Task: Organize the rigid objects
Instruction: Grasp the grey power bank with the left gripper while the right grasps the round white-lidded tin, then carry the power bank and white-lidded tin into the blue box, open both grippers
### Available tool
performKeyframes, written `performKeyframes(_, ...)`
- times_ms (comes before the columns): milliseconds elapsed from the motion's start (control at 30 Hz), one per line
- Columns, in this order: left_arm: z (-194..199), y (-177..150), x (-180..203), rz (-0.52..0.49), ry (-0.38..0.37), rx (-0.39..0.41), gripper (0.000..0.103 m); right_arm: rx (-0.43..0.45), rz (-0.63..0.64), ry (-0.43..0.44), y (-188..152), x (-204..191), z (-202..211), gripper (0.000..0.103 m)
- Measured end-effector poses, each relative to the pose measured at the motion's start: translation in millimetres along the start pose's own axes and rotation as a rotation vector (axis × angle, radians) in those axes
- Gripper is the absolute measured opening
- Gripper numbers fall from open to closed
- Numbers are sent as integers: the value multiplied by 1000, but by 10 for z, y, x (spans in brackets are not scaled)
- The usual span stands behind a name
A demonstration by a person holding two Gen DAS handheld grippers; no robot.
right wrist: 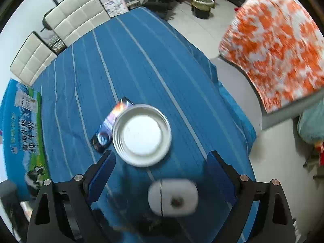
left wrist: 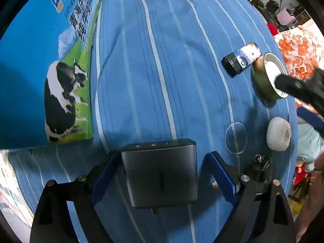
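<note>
A dark grey flat box (left wrist: 162, 174) lies on the blue striped cloth between the fingers of my left gripper (left wrist: 165, 174); the jaws are open and a gap shows on the right side. A small bottle with a black cap (left wrist: 241, 59) lies on its side next to a metal bowl (left wrist: 265, 77). A white round object (left wrist: 278, 133) lies nearer. In the right wrist view my right gripper (right wrist: 162, 174) is open and empty above the bowl (right wrist: 141, 135), the bottle (right wrist: 109, 127) and the white object (right wrist: 172, 197).
A blue milk carton box with a cow picture (left wrist: 50, 70) stands at the left. A clear round lid (left wrist: 236, 137) and a dark key bunch (left wrist: 260, 166) lie by the table's right edge. An orange-patterned chair (right wrist: 279, 46) stands beyond the edge.
</note>
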State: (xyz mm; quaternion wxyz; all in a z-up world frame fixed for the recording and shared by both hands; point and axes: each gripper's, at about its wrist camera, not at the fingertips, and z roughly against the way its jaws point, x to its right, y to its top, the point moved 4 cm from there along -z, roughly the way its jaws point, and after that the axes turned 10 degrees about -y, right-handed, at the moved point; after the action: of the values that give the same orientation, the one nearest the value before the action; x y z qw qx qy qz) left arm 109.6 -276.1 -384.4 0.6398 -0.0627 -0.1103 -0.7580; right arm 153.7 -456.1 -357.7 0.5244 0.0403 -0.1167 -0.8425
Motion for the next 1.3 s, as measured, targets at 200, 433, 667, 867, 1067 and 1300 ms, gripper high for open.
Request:
performKeyframes(200,123,16,22,9,21,55,60,-1,51,-20,125,-236,-224,86)
performKeyframes(433,170,7,56,6,31,51,59,42,135,-114,158,-339,-219,67)
performKeyframes(667,89,195,-69,0,22,49,58,39,146,-119,-15,-253,-75,67)
performKeyframes(867,232,110,-106,13,-20,69,56,49,134,-121,-160,-198,160,67)
performKeyframes(1067,463,34,-86,-26,-56,91,56,80,139,-131,-242,-200,429,67)
performKeyframes(1300,812,-61,-163,-57,-104,123,56,126,147,-116,-359,-291,919,67)
